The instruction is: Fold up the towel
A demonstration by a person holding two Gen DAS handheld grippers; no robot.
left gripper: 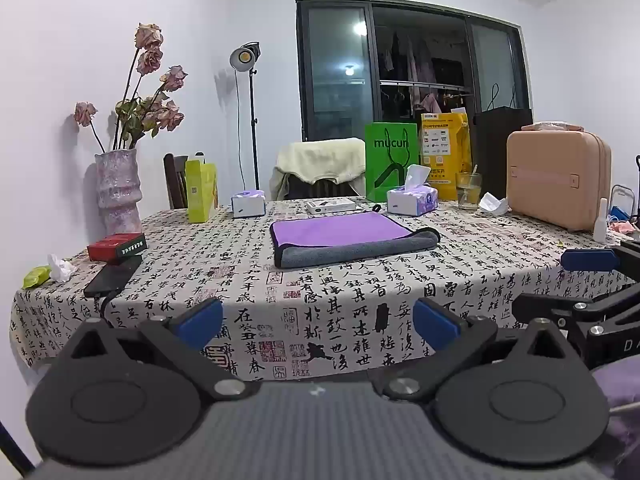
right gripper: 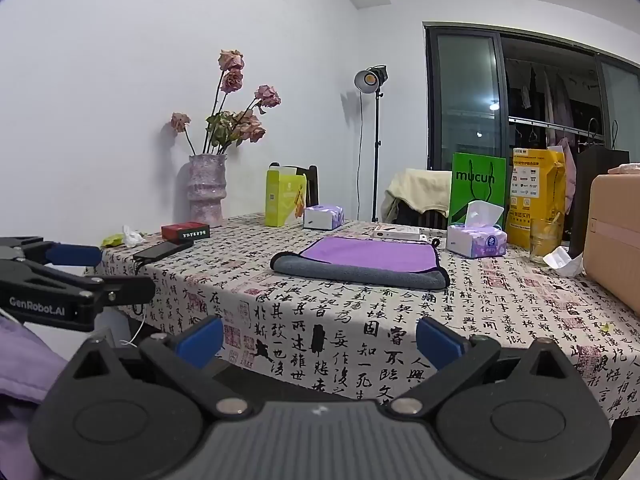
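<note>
A purple towel with a grey underside [left gripper: 352,240] lies folded flat on the table's calligraphy-print cloth [left gripper: 360,296], its grey folded edge toward me; it also shows in the right wrist view [right gripper: 360,260]. My left gripper [left gripper: 318,322] is open and empty, held off the table's near edge, well short of the towel. My right gripper [right gripper: 320,340] is open and empty too, also in front of the near edge. The right gripper shows at the right of the left wrist view [left gripper: 588,260]; the left gripper shows at the left of the right wrist view [right gripper: 72,256].
A vase of dried roses [left gripper: 118,188], red box [left gripper: 117,246] and phone [left gripper: 112,276] sit at left. Tissue packs [left gripper: 412,200], a green bag [left gripper: 390,160], a glass [left gripper: 469,191] and a tan case [left gripper: 558,178] line the back and right.
</note>
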